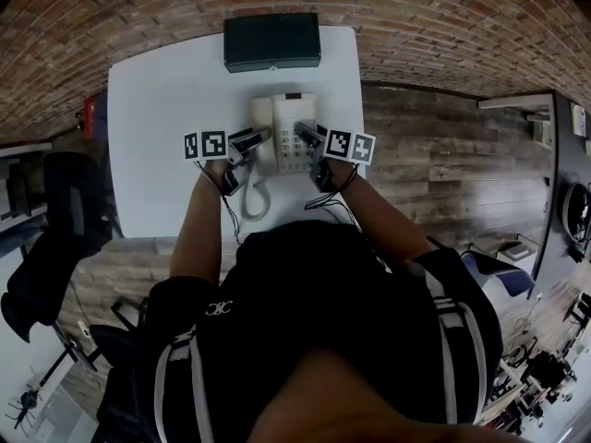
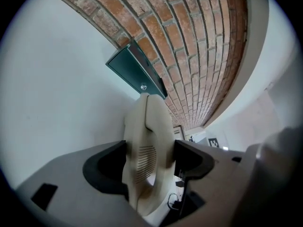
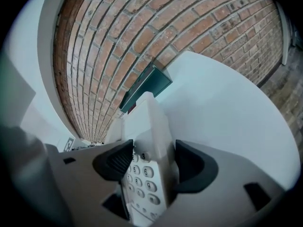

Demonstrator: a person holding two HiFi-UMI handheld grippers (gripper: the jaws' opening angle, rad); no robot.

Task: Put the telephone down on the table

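Observation:
A cream telephone (image 1: pixel 286 129) with a grey keypad sits mid-table on the white table (image 1: pixel 157 90), its coiled cord (image 1: pixel 255 198) trailing toward me. My left gripper (image 1: pixel 247 144) is at its left side, shut on the handset (image 2: pixel 147 126), whose slotted earpiece shows between the jaws of the left gripper (image 2: pixel 150 162). At the telephone's right edge, my right gripper (image 1: pixel 310 138) is shut on the telephone body (image 3: pixel 149 119), beside the keypad (image 3: pixel 141 183); the right gripper (image 3: pixel 154 162) has its jaws pressed on both sides. Whether the telephone rests on the table or hangs just above it I cannot tell.
A black box (image 1: pixel 271 41) stands at the table's back edge against the brick wall (image 1: pixel 416 17), just beyond the telephone. A red object (image 1: pixel 90 112) sits at the table's left edge. A dark chair (image 1: pixel 55 220) stands left; wooden floor (image 1: pixel 434 155) lies right.

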